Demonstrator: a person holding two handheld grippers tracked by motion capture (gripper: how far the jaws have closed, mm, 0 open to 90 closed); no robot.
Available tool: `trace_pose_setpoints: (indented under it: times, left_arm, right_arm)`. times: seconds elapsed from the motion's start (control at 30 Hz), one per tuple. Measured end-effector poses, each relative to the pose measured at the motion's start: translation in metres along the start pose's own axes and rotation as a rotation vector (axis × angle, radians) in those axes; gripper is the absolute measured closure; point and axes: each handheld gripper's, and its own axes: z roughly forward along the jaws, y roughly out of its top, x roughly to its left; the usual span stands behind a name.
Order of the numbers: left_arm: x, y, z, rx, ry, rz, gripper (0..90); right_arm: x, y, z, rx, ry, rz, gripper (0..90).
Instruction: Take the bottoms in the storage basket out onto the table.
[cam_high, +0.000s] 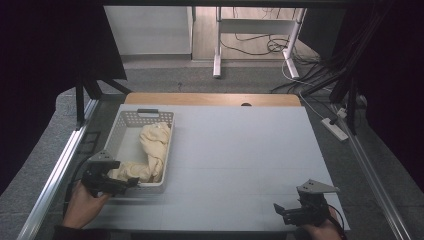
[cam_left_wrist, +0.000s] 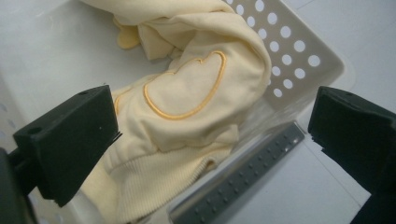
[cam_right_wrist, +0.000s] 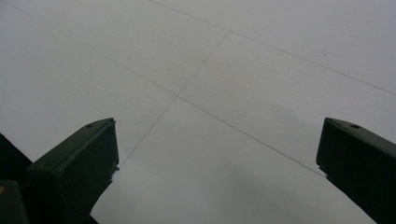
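A pale yellow garment (cam_high: 150, 152) lies bunched in a white perforated basket (cam_high: 131, 121) on the left of the table. In the left gripper view the yellow garment (cam_left_wrist: 187, 107) has a stitched heart shape and a ribbed cuff, inside the basket (cam_left_wrist: 299, 51). My left gripper (cam_high: 131, 183) hovers at the basket's near end, open, its jaws spread either side of the cloth without touching it. My right gripper (cam_high: 278, 210) rests low at the table's near right, open over the bare table surface (cam_right_wrist: 210, 93).
The white table (cam_high: 240, 155) has a wooden strip along its far edge. A grey handle (cam_high: 148, 111) sits on the basket's far rim, another grey handle (cam_left_wrist: 243, 179) on its near rim. Metal rails run along both table sides; cables and desk legs lie beyond.
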Motion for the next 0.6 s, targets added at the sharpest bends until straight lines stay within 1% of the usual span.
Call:
trace_pose_setpoints:
  times: [0.13, 0.23, 0.3, 0.43, 0.53, 0.6]
  left_arm:
    - [0.003, 0.005, 0.002, 0.004, 0.011, 0.012, 1.0]
    - [0.006, 0.008, 0.003, -0.001, 0.005, 0.008, 0.9]
    - [0.008, 0.009, 0.004, 0.001, -0.008, 0.010, 1.0]
    - [0.011, 0.014, 0.007, 0.028, -0.005, 0.034, 1.2]
    - [0.012, 0.017, 0.008, 0.037, -0.010, 0.036, 1.4]
    - [0.014, 0.020, 0.009, 0.047, -0.022, 0.036, 1.4]
  right_arm:
    - [0.000, 0.000, 0.000, 0.001, 0.000, -0.001, 0.0]
    - [0.000, 0.000, 0.000, 0.003, 0.001, -0.002, 0.0]
    - [0.000, 0.000, 0.000, 0.005, 0.000, -0.002, 0.0]
    - [0.000, 0.000, 0.000, 0.006, -0.001, -0.002, 0.0]
    - [0.000, 0.000, 0.001, 0.006, -0.001, -0.001, 0.0]
    - [0.000, 0.000, 0.001, 0.006, -0.001, -0.001, 0.0]
